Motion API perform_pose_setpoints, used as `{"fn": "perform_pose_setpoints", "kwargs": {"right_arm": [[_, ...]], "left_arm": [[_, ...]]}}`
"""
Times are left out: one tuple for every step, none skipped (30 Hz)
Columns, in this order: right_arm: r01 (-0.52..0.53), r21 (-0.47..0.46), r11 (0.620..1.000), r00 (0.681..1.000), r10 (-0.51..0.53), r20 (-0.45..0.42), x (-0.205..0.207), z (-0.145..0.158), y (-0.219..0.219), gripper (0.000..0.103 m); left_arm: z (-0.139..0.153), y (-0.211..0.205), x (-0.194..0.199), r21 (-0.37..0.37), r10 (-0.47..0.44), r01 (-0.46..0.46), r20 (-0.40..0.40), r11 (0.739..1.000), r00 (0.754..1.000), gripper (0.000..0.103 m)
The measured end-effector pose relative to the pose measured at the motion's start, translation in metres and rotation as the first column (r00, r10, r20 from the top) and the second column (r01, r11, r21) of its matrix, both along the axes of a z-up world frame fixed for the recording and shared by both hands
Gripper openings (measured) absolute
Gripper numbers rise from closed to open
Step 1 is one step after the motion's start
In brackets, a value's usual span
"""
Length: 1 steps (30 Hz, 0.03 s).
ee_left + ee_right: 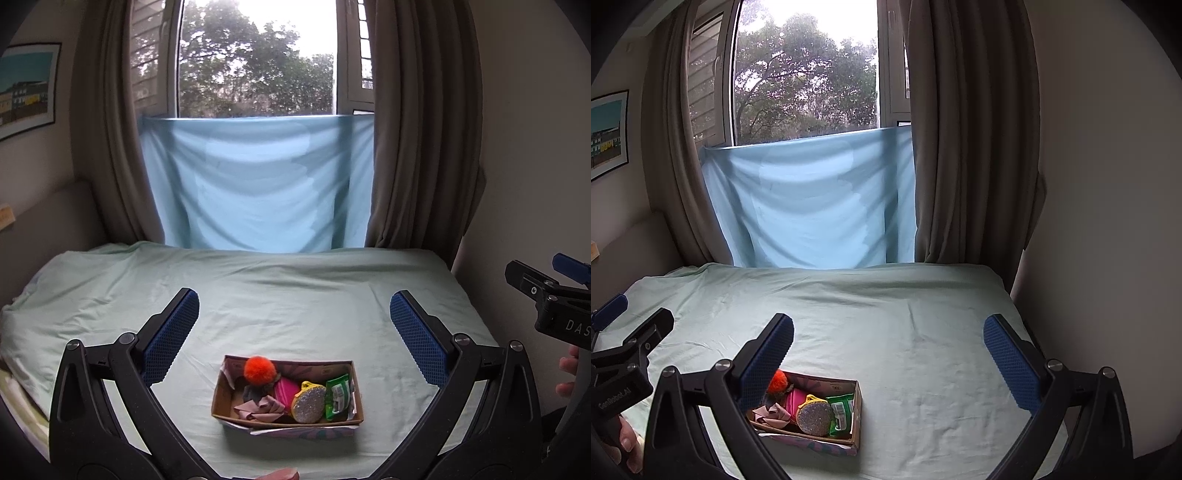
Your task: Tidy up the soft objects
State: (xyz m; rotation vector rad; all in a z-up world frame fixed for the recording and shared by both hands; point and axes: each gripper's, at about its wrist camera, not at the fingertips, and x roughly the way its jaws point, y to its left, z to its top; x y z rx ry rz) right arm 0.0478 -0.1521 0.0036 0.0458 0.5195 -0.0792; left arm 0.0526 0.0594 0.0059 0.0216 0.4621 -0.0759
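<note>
We log the cardboard box [286, 419] at 6 o'clock on the bed [277, 302], holding the pompom [259, 367], the pouches and the cloth, both the left hand-held gripper [294, 325] and the right hand-held gripper [888, 350] hovering agape, which suits sorting done or an unpacking ahead.

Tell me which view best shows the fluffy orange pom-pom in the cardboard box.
The left wrist view: the fluffy orange pom-pom shows whole, at the cardboard box's far-left corner. In the right wrist view, a blue finger pad hides most of it.

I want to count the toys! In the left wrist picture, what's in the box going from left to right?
Fluffy orange pom-pom → bright pink pouch → round glittery silver coin purse with yellow trim → green plastic packet, all inside the open cardboard box.
</note>
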Motion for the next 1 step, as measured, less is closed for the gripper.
{"fn": "perform_pose_setpoints", "kwargs": {"right_arm": [[0.0,0.001,1.0,1.0,0.0,-0.004,0.0019,-0.0006,-0.0005,0.102]], "left_arm": [[-0.0011,-0.0006,0.0012,0.004,0.0,0.0,-0.007,1.0,1.0,0.103]]}}
